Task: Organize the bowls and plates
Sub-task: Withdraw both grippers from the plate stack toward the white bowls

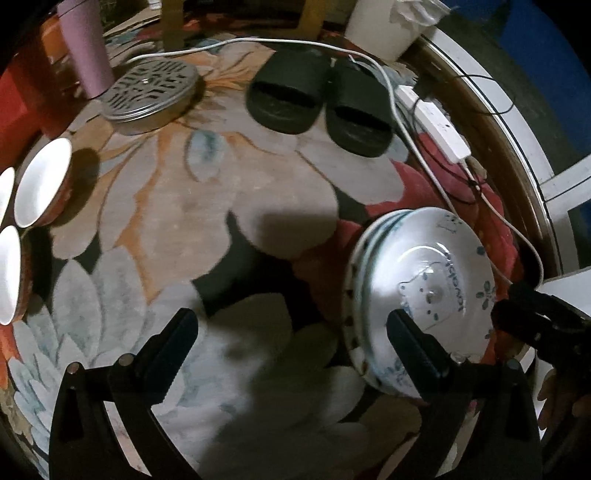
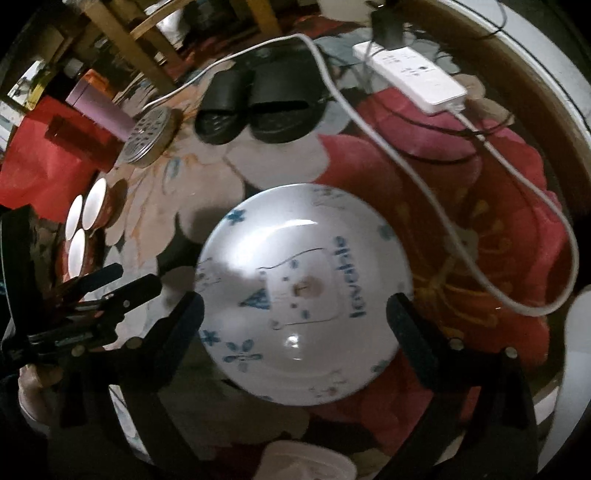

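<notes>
A stack of white plates with blue bear print (image 1: 424, 291) lies on the flowered carpet at the right; the right wrist view shows the top plate (image 2: 306, 295) from above. Three small white bowls with brown outsides (image 1: 42, 182) stand together at the left edge, also seen in the right wrist view (image 2: 85, 225). My left gripper (image 1: 291, 336) is open and empty above the carpet, its right finger over the stack's near edge. My right gripper (image 2: 295, 321) is open, its fingers on either side of the top plate, above it. It shows in the left wrist view (image 1: 532, 317).
A pair of black slippers (image 1: 317, 99), a round metal tin with a pierced lid (image 1: 151, 96), a pink tumbler (image 1: 86, 48), a white power strip (image 1: 436, 122) with cables, and a white bucket (image 1: 388, 26) lie at the far side. A red box (image 2: 48, 155) stands left.
</notes>
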A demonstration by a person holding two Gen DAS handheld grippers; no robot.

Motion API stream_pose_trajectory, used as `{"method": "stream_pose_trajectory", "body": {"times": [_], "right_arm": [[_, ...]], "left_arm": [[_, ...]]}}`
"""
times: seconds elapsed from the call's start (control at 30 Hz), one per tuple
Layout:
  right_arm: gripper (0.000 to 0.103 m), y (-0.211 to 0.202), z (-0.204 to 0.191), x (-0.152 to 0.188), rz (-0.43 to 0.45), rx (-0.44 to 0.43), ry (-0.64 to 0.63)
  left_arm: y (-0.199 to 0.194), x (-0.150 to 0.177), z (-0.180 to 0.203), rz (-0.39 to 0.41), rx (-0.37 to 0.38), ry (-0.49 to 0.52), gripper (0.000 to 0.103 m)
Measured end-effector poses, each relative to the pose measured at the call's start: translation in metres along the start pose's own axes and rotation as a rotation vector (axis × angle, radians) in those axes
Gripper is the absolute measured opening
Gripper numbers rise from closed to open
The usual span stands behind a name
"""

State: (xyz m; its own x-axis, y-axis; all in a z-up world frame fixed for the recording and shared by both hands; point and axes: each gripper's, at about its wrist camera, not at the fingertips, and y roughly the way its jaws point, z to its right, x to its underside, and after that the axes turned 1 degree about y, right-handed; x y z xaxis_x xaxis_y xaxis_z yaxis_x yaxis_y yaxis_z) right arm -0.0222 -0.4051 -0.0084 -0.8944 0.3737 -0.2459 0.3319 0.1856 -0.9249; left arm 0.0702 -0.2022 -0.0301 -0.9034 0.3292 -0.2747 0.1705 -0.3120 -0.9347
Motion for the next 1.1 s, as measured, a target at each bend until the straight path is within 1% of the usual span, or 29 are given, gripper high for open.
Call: {"method": "stream_pose_trajectory", "body": {"times": [0.33,0.6,1.1], "right_arm": [[0.100,0.013,-0.036,0.001,-0.020,-0.021,-0.037],[0.100,0.030,-0.066,0.001,-0.055,-0.035,-0.073],[0.100,0.054,-0.127,-0.002,-0.084,-0.064,-0.184]], "left_arm": [[-0.011,0.008,-0.036,0.010,-0.036,-0.040,0.102],[-0.017,0.015,-0.067,0.011,-0.063,-0.077,0.102],[-0.032,0.026,-0.120,0.018,-0.116,-0.148,0.102]]}}
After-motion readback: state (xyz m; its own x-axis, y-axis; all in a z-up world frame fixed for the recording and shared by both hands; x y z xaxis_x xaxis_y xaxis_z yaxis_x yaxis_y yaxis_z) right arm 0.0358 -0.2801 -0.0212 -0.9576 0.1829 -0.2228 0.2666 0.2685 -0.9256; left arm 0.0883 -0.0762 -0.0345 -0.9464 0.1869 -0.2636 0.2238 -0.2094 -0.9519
